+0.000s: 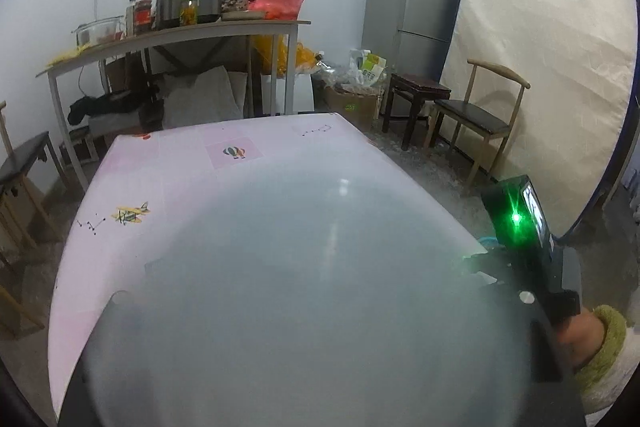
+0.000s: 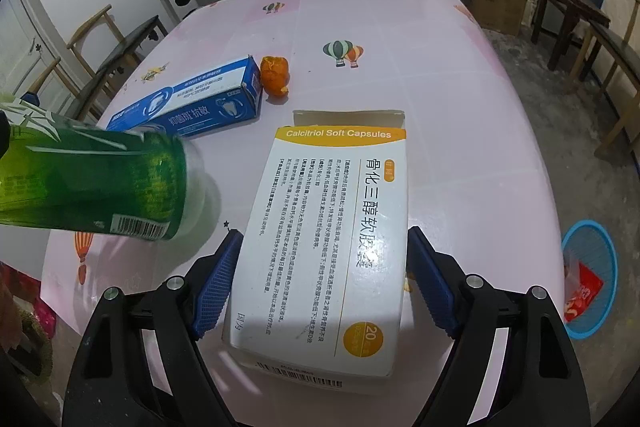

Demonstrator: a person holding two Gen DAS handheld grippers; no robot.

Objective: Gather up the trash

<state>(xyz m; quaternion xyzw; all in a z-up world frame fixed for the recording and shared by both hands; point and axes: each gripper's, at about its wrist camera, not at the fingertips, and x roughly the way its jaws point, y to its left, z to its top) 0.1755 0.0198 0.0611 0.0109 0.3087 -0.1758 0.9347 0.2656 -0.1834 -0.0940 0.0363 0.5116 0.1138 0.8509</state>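
Note:
A white and yellow capsule box (image 2: 328, 235) lies on the pink table (image 2: 460, 107). My right gripper (image 2: 324, 231) straddles it, open; the blue pads flank its long sides and a gap shows on the right. A green bottle (image 2: 100, 179) hangs tilted above the table's left side, with my left gripper shut on it. In the left wrist view the bottle's blurred base (image 1: 304, 287) fills the lower picture and hides the gripper, apart from one dim finger (image 1: 104, 327). A blue toothpaste box (image 2: 192, 103) and orange peel (image 2: 275, 75) lie farther back.
A blue basket (image 2: 592, 279) holding a red wrapper stands on the floor right of the table. Chairs (image 1: 476, 119) stand on both sides. A cluttered side table (image 1: 180, 35), a fridge (image 1: 412, 7) and a leaning mattress (image 1: 540, 75) line the far wall.

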